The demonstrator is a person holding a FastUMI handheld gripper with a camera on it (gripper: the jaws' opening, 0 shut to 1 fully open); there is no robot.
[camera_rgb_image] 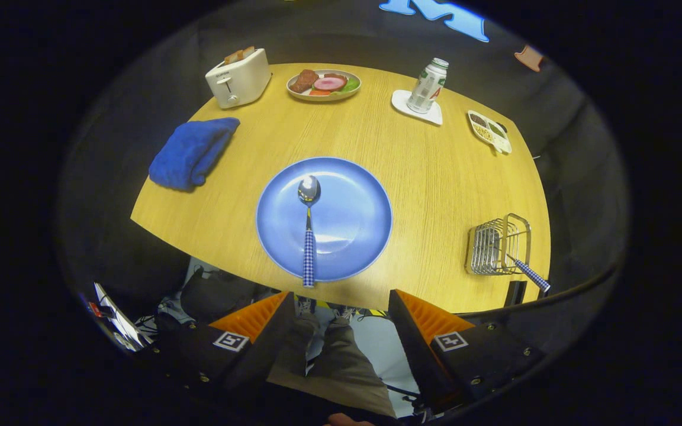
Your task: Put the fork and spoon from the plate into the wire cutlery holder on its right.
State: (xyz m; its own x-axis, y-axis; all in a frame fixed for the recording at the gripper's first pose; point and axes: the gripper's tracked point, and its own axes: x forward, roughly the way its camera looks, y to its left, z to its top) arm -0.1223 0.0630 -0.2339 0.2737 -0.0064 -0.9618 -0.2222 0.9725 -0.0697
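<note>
From my remote seat I see the round wooden table (436,177) from above. Left to right: crumpled blue cloth (192,151) at 10 o'clock of the plate, near the table's left edge. Cream two-slot toaster (238,77) with bread slices sticking out, at 11 o'clock, far side. Round shallow dish of sliced meat and greens (324,84) at 12 o'clock, just right of the toaster. Centre: round blue plate (353,207), and on it the metal spoon with a blue-checked handle (308,228), bowl pointing to 12, handle running to 6 and overhanging the plate's near rim. My gripper (341,316) is back off the table's near edge, at 6 o'clock of the plate, fingers spread wide, nothing between them; below the gap I see a person's trousered legs (329,361) and shoes. Right of the dish: white plastic bottle (428,86) upright on a white coaster (417,107), at 1 o'clock. Small divided tray of seeds or grains (489,131) at 2 o'clock, near the right edge. Silver wire cutlery holder (498,245) at 3 to 4 o'clock of the plate, well apart from it, close to the table's near-right edge. A utensil with a matching blue-checked handle (531,274) sits in the holder, handle leaning out toward 4 o'clock; its head is hidden among the wires, so I can't tell if it is the fork.
</note>
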